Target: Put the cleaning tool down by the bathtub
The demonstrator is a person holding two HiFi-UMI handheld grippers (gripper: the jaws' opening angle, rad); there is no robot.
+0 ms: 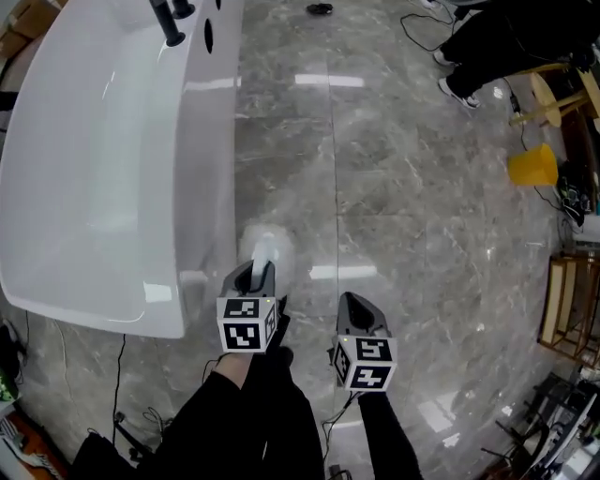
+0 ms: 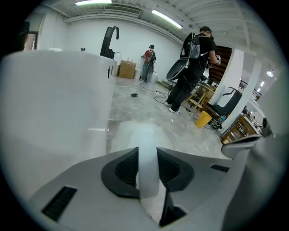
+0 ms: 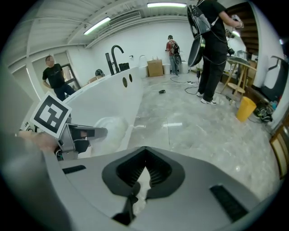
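A white cleaning tool with a fluffy head [image 1: 265, 248] and a flat white handle [image 2: 148, 167] sits in my left gripper [image 1: 255, 278], which is shut on the handle [image 2: 149, 182]. The head [image 2: 135, 135] hangs low over the grey marble floor, right beside the outer wall of the white bathtub [image 1: 94, 169] [image 2: 54, 99]. Whether it touches the floor I cannot tell. My right gripper [image 1: 358, 307] [image 3: 139, 180] is just right of the left one, shut and empty. In the right gripper view, the left gripper [image 3: 81, 134] and the tool's head [image 3: 108, 126] show against the tub [image 3: 104, 97].
A black faucet [image 1: 169, 23] stands at the tub's far end. A person [image 1: 487, 47] stands at the back right near a wooden stool [image 1: 553, 98] and a yellow bucket [image 1: 532, 165]. Wooden shelving [image 1: 562, 309] and cables line the right side.
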